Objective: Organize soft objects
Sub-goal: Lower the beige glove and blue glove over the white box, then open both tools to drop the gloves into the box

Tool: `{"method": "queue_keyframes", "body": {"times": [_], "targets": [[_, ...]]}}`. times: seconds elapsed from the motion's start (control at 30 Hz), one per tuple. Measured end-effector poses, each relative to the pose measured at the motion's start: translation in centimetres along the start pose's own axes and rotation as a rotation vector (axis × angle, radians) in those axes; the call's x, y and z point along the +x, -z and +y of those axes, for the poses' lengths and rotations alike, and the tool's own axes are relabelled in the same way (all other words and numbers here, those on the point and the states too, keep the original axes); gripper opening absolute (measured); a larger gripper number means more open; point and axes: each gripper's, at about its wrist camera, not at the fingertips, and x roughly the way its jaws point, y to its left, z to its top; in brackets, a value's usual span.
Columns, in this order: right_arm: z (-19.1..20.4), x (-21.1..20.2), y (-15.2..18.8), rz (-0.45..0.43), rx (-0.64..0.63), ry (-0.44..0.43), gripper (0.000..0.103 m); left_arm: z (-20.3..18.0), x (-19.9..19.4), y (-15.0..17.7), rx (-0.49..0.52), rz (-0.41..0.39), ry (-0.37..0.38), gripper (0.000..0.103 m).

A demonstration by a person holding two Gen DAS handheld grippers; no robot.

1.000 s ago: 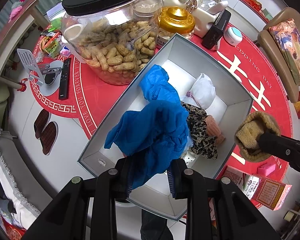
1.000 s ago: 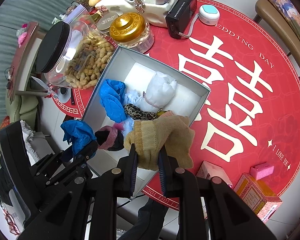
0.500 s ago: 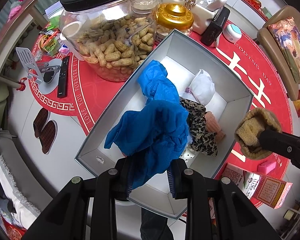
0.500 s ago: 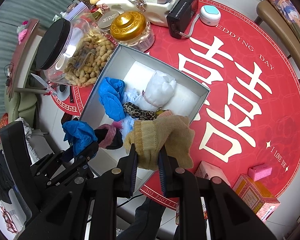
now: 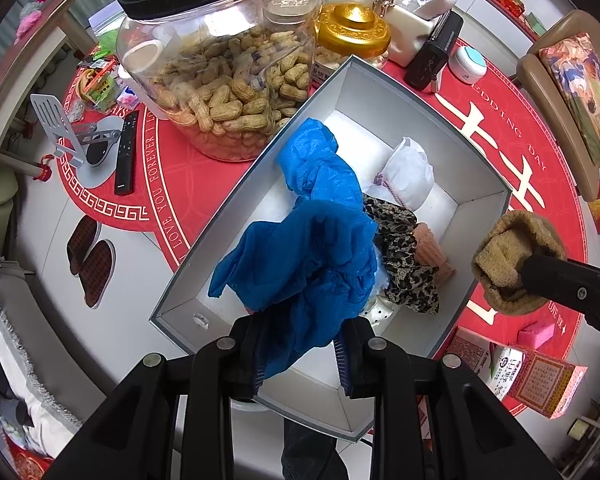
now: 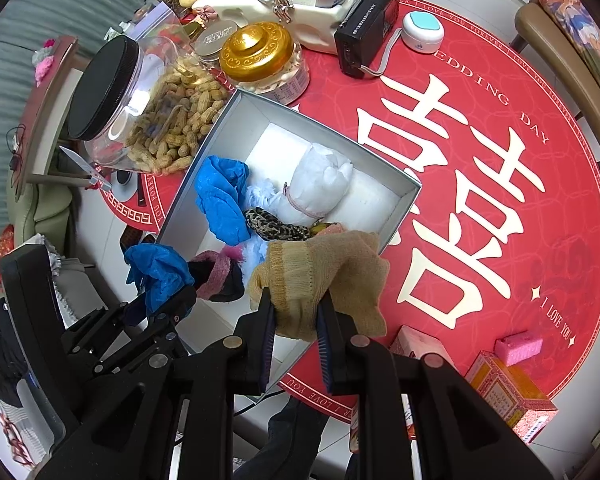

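Observation:
A grey open box (image 5: 404, 92) (image 6: 236, 114) sits on the red table mat. In it lie a blue cloth (image 5: 316, 168) (image 6: 220, 196), a white pouch (image 5: 408, 172) (image 6: 320, 184), a leopard-print cloth (image 5: 404, 264) (image 6: 276, 226) and a pink knit piece (image 5: 432, 248). My left gripper (image 5: 300, 354) (image 6: 168, 296) is shut on a second blue cloth (image 5: 304, 264) (image 6: 156, 268), held above the box's near end. My right gripper (image 6: 294, 334) is shut on a tan knit sock (image 6: 324, 276) (image 5: 512, 260) above the box's near right corner.
A big jar of peanuts (image 5: 228, 80) (image 6: 148, 120) and a gold-lidded jar (image 5: 352, 32) (image 6: 260, 56) stand beside the box's far end. A black radio (image 6: 368, 44), small cartons (image 5: 516, 372) (image 6: 508, 392) and a pink block (image 6: 518, 346) lie around. A chair (image 5: 564, 92) stands at right.
Almost nothing differs. Both grippers keep their cloths and hover over the box, with only a slight drift of the view.

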Motion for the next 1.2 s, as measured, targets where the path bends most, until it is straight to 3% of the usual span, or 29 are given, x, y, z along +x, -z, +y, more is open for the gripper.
{"method": "queue_keyframes", "body": {"times": [1.07, 1.1, 1.13, 1.2], "targets": [[0.4, 1.4, -1.2, -0.008, -0.040, 0.034, 0.021, -0.4, 1.0, -0.2, 0.006, 0.014, -0.014, 0.031], [0.4, 1.3, -1.2, -0.012, -0.044, 0.036, 0.021, -0.4, 1.0, -0.2, 0.004, 0.006, -0.014, 0.043], [0.5, 1.3, -1.2, -0.016, -0.048, 0.038, 0.021, -0.4, 1.0, -0.2, 0.002, 0.002, -0.009, 0.069], [0.6, 1.2, -1.1, -0.023, -0.056, 0.038, 0.026, -0.3, 0.8, -0.1, -0.007, -0.011, 0.010, 0.095]]}}
